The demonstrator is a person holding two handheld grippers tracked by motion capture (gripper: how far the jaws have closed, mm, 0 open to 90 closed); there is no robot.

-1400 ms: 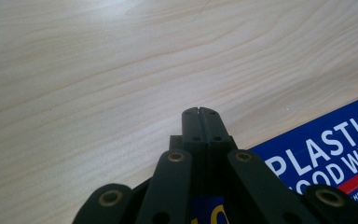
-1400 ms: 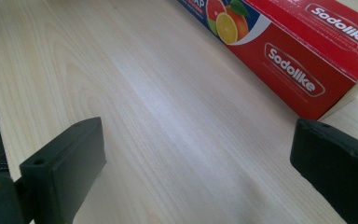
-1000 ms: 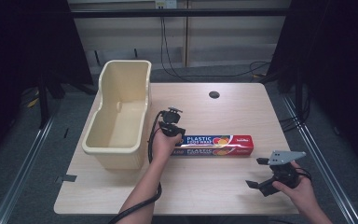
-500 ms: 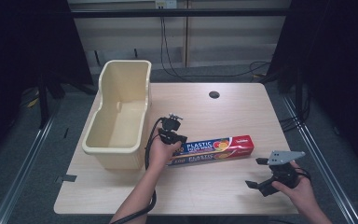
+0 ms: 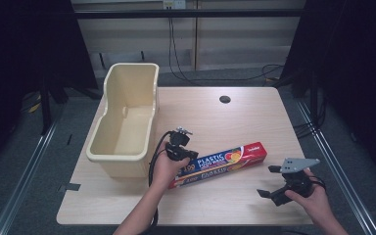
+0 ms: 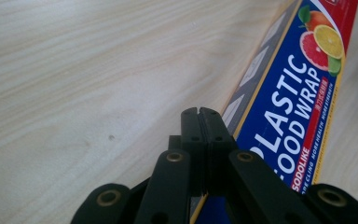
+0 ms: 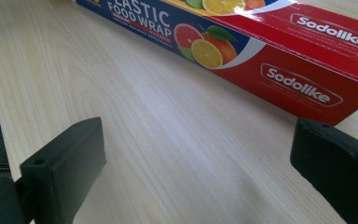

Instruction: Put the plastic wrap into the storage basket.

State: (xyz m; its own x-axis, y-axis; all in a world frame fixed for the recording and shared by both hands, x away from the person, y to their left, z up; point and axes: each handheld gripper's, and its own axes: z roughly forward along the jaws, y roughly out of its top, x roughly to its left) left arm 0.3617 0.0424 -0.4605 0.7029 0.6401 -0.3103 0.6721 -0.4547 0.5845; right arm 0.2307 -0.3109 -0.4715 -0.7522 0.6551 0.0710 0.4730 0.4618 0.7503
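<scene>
A long box of plastic food wrap (image 5: 219, 164) lies flat on the pale wooden bench (image 5: 235, 117), slanted so that its red end points up and to the right in the high view while its blue end sits lower, near the person's left hand (image 5: 164, 169). That hand holds the left gripper (image 5: 178, 147) right at the blue end of the box, just in front of a cream plastic tub (image 5: 125, 117) that stands on the left part of the bench. In the left gripper view the two black jaws are pressed flat together with nothing between them, their tips lying along the long edge of the box beside the words "PLASTIC FOOD WRAP" (whether they actually touch the cardboard cannot be made out). The right gripper (image 5: 276, 181) rests in the person's right hand (image 5: 307, 198) near the front right corner of the bench, apart from the box, with its grey three-cornered plate on top. Its jaws stand wide open and empty: in the right gripper view they frame bare wood, with the red "Sodolike" end of the box beyond them. A small dark round hole (image 5: 224, 99) sits in the bench top toward the far side, well apart from everything else.
</scene>
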